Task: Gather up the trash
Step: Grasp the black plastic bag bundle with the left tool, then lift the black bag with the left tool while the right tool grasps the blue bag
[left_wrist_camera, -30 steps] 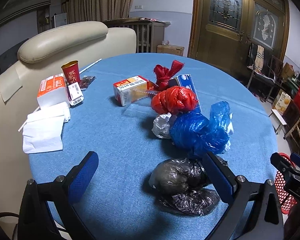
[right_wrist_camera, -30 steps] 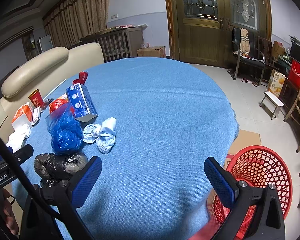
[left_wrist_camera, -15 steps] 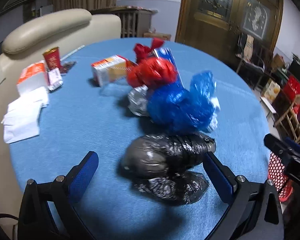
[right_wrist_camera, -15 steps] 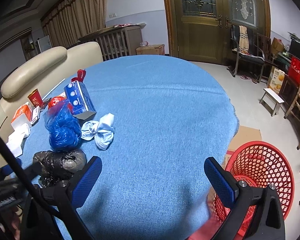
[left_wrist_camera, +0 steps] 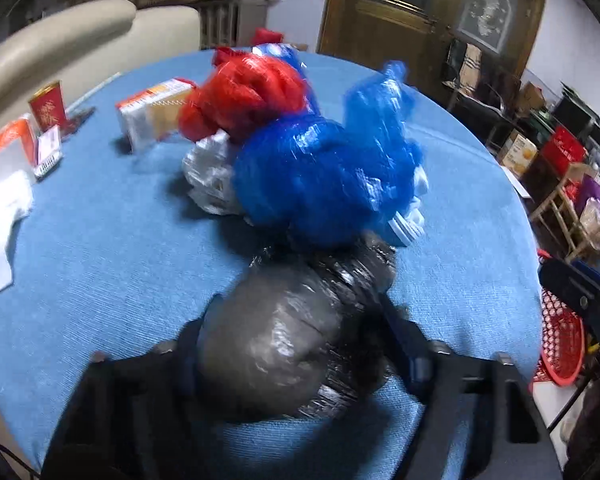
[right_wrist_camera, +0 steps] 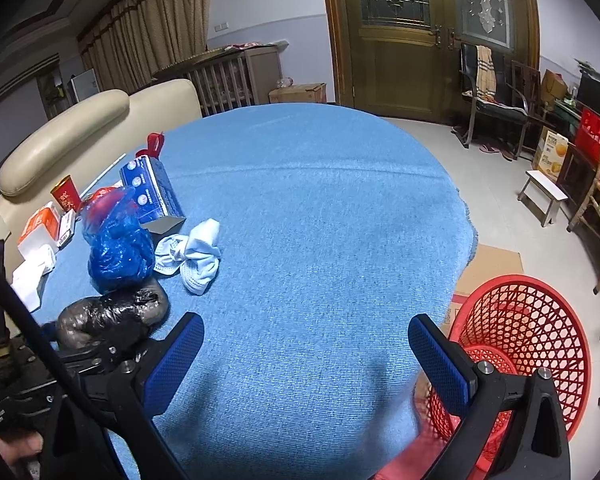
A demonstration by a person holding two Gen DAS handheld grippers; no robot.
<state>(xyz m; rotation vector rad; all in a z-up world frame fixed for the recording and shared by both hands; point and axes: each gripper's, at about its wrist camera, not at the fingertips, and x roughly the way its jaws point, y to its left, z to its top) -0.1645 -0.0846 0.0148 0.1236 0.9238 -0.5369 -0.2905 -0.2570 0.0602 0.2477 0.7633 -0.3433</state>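
Left wrist view: left gripper (left_wrist_camera: pixel 296 344) is clamping the black trash bag (left_wrist_camera: pixel 292 332) between its fingers, low on the blue surface (left_wrist_camera: pixel 100 248); frame blurred. The blue bag (left_wrist_camera: pixel 320 176) is lying just behind it, touching.

Right wrist view: right gripper (right_wrist_camera: pixel 304 352) is hovering with fingers wide apart, holding nothing. The red basket (right_wrist_camera: pixel 516 344) is standing on the floor beside the surface.

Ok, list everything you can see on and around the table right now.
Crumpled black plastic bag: one, black, near table edge, between the left gripper's fingers.
Knotted blue plastic bag: one, blue, just behind it.
Knotted red plastic bag: one, red, farther back.
Blue cardboard box: one, blue, beside the bags.
Crumpled face masks: pale blue, right of the bags.
Red mesh basket: one, red, on the floor.
Left gripper: around the black bag.
Right gripper: open, over the table.
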